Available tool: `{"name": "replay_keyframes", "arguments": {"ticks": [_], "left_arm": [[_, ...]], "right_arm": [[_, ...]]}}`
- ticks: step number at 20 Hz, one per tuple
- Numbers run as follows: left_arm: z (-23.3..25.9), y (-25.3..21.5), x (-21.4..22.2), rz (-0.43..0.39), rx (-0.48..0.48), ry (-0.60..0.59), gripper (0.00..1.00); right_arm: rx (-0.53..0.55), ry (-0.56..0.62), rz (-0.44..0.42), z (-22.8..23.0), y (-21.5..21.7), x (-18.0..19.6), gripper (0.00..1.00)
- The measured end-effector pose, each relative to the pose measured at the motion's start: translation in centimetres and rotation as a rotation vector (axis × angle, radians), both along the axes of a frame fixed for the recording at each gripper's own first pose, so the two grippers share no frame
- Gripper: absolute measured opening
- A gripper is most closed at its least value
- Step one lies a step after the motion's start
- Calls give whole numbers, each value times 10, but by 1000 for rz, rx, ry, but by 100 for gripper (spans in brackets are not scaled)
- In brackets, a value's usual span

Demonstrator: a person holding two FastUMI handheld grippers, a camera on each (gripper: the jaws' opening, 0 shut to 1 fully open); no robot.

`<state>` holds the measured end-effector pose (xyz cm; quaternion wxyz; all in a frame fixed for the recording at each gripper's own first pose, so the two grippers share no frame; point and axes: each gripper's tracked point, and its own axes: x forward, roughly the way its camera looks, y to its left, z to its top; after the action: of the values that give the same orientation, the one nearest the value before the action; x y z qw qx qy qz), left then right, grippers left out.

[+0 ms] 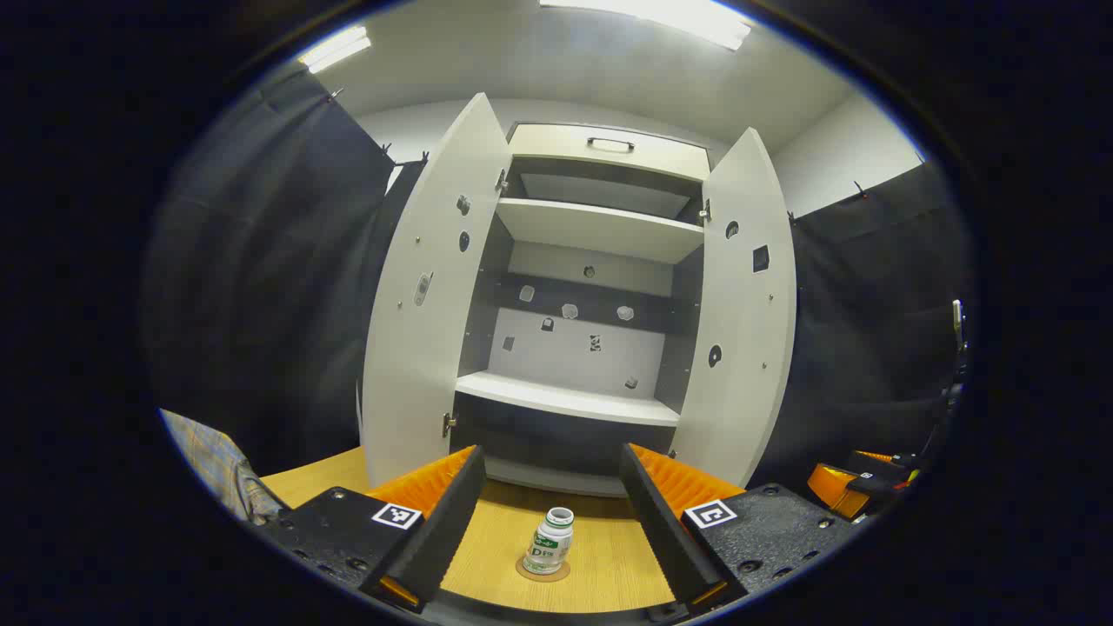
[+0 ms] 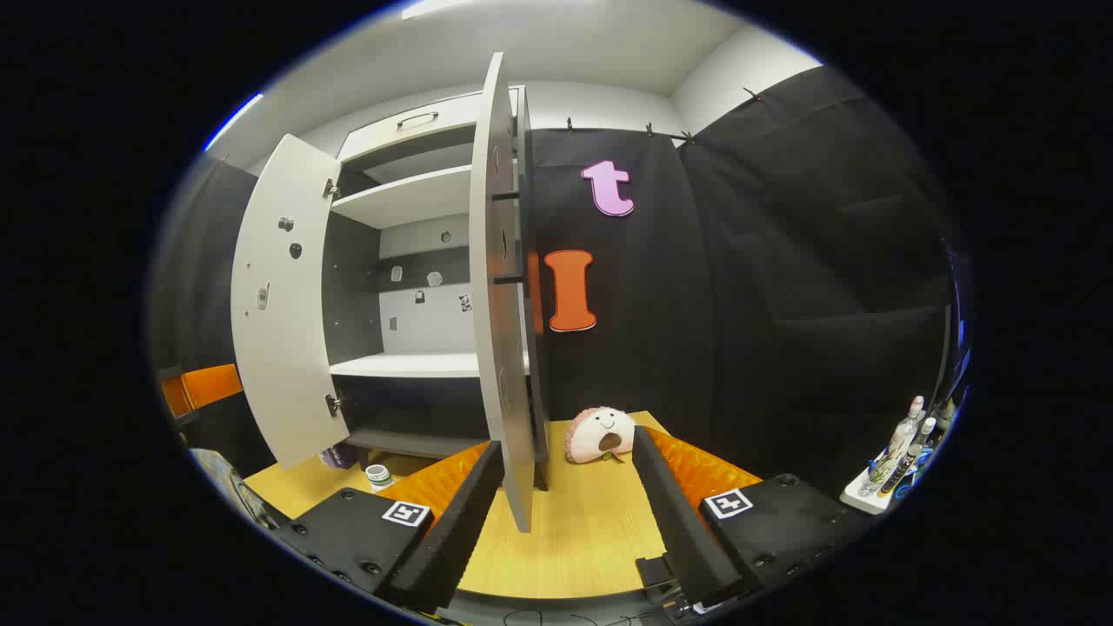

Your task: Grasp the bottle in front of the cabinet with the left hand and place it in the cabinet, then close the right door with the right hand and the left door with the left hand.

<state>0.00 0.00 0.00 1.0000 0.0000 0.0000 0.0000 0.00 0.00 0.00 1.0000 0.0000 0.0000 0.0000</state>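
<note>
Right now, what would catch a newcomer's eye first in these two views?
The tall cabinet stands straight ahead with both doors swung wide and its shelves bare. A small bottle stands upright on the wooden table in front of it, between the open left gripper fingers. In the right gripper view, a plush toy lies beside the right door.

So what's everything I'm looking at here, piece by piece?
cabinet: one, white with dark inner walls, at the back of the table, both doors open
bottle: one, white with a green label, upright on the table before the cabinet
plush toy: one, pink and cream, on the table right of the cabinet
table: one, light wood
tray of small bottles: one, white, at the far right
left gripper: fingers open, bottle ahead between them
right gripper: fingers open, facing the right door's edge
</note>
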Motion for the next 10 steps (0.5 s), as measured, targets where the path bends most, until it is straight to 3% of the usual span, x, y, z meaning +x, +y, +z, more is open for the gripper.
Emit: {"name": "replay_keyframes", "arguments": {"ticks": [1,10], "left_arm": [[2,2,4,-9,2,-3,95],[-4,34,32,-13,-44,25,95]], "right_arm": [[0,3,-9,0,2,2,98],[-36,-25,-76,17,19,5,98]]}}
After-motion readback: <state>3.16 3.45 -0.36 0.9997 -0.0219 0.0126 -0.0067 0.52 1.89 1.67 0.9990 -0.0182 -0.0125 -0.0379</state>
